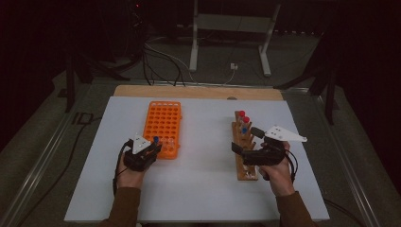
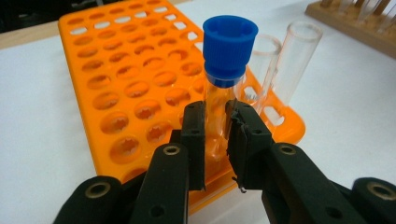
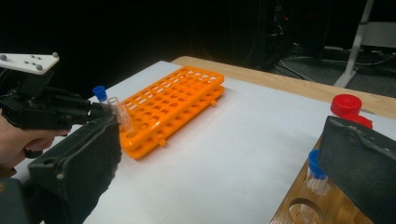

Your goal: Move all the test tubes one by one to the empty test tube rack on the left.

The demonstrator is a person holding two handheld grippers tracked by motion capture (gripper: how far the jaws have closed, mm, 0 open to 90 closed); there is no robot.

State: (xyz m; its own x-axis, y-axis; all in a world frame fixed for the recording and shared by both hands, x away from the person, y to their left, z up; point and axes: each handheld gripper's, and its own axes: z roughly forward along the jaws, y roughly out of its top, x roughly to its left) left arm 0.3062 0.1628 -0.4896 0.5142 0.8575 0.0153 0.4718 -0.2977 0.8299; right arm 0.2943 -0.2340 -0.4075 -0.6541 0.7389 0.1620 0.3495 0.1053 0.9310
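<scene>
Gripping a blue-capped test tube [image 2: 224, 70] with the left gripper [image 2: 215, 140], jaws clamped on the clear glass below the cap. Holding the tube upright over the near corner of the orange tube rack [image 2: 130, 93], its lower end sitting at a near-row hole; whether resting in the hole or just above, hard to tell. Standing just beside it in the same rack, two uncapped clear tubes [image 2: 294, 56]. Lying flat on the white table sheet [image 1: 203, 179], left of centre, the rack, with most holes bare.

Hovering at the near end of the wooden tube rack [image 1: 243, 158], right of centre, the right gripper [image 1: 246, 142], jaws spread wide and closing on nothing. Standing in that wooden rack, a red-capped tube [image 3: 346, 106] and a blue-capped tube [image 3: 316, 173], both just beside one jaw in the right gripper view.
</scene>
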